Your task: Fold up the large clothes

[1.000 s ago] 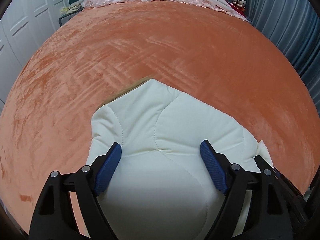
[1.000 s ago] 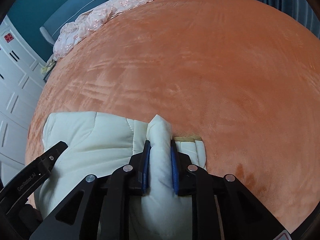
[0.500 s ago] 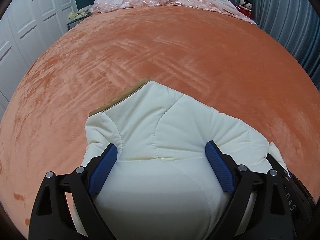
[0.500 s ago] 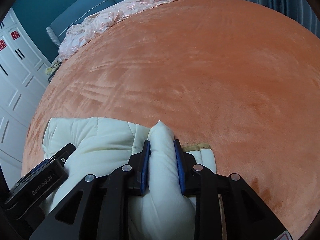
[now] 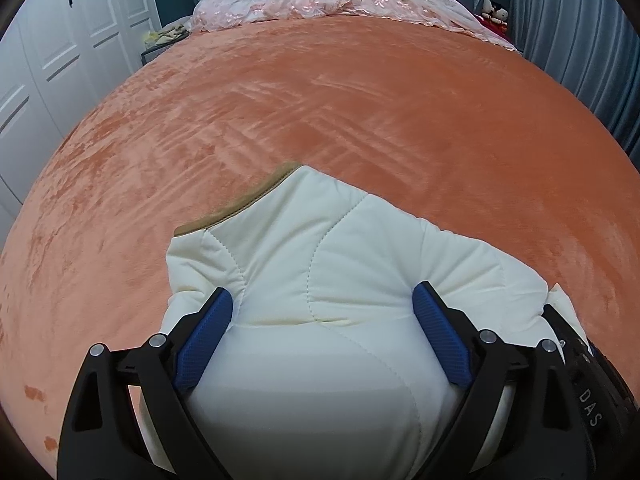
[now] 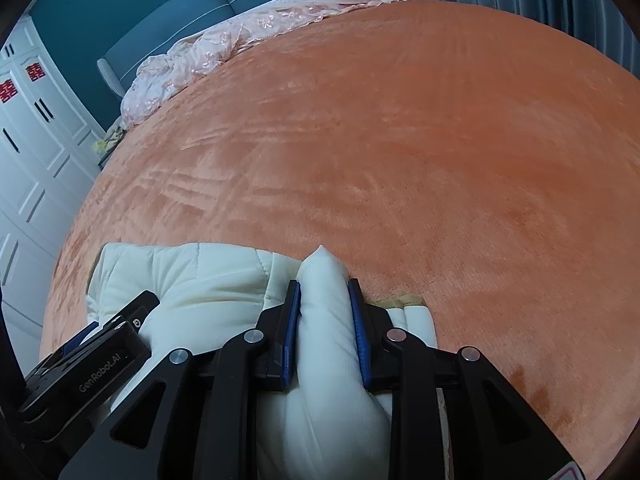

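Observation:
A cream quilted jacket (image 5: 360, 248) with a tan trim edge (image 5: 240, 200) lies bunched on the orange bedspread (image 5: 360, 100). My left gripper (image 5: 324, 320) straddles its padded bulk with jaws spread wide. The blue pads (image 5: 208, 332) sit at the fabric's sides without pinching it. In the right wrist view my right gripper (image 6: 324, 320) is shut on an upright fold of the jacket (image 6: 192, 280), which bulges above the pads. The left gripper's body (image 6: 100, 352) shows at the lower left there. The jacket's near part is hidden under both tools.
A pink lace cover (image 5: 320, 0) lies heaped by the teal headboard (image 6: 160, 8). White wardrobe doors (image 5: 60, 40) stand to the left and grey-blue curtains (image 5: 580, 20) to the right. The orange bedspread stretches far beyond the jacket.
The left jaws have spread wider around the jacket and the left gripper has sunk slightly. The right jaws have eased a little but still pinch the fold.

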The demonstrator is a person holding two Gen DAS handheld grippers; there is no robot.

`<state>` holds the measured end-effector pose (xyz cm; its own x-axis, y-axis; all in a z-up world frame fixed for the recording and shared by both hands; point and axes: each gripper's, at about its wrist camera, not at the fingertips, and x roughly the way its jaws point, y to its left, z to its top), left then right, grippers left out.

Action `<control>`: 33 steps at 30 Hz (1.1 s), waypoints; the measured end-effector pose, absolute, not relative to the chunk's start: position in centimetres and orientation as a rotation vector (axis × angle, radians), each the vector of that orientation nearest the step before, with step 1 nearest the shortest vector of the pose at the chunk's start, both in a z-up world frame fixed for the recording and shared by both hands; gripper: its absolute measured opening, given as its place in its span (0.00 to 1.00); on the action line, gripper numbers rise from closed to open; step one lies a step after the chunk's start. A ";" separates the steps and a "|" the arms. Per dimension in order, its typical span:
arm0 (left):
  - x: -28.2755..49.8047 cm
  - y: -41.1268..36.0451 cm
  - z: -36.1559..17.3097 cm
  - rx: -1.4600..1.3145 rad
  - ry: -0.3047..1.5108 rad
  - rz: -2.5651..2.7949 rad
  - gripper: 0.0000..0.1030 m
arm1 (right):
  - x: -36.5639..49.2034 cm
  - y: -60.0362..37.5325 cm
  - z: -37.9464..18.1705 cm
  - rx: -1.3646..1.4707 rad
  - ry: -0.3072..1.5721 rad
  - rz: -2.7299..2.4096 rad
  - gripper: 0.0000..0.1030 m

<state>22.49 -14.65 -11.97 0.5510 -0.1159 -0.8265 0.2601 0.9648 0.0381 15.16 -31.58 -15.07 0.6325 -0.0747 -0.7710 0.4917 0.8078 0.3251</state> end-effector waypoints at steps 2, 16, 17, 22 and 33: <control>22.5 -14.7 -12.0 0.165 0.960 -0.221 0.87 | 15.1 -31.6 -15.1 0.552 0.829 -0.344 0.24; 22.4 -14.8 -12.3 0.170 0.939 -0.212 0.88 | 15.0 -31.6 -15.1 0.552 0.822 -0.348 0.24; 22.3 -14.8 -12.3 0.171 0.937 -0.211 0.88 | 15.0 -31.6 -15.1 0.552 0.821 -0.348 0.24; 22.2 -14.9 -12.4 0.175 0.922 -0.202 0.88 | 15.1 -31.4 -15.1 0.546 0.809 -0.352 0.25; 22.7 -14.7 -12.0 0.169 0.967 -0.214 0.88 | 15.2 -31.9 -14.9 0.603 0.814 -0.326 0.25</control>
<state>22.69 -14.67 -11.97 0.5492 -0.1050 -0.8291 0.2551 0.9658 0.0467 15.15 -31.92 -14.87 0.6504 -0.0446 -0.7583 0.4911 0.7863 0.3750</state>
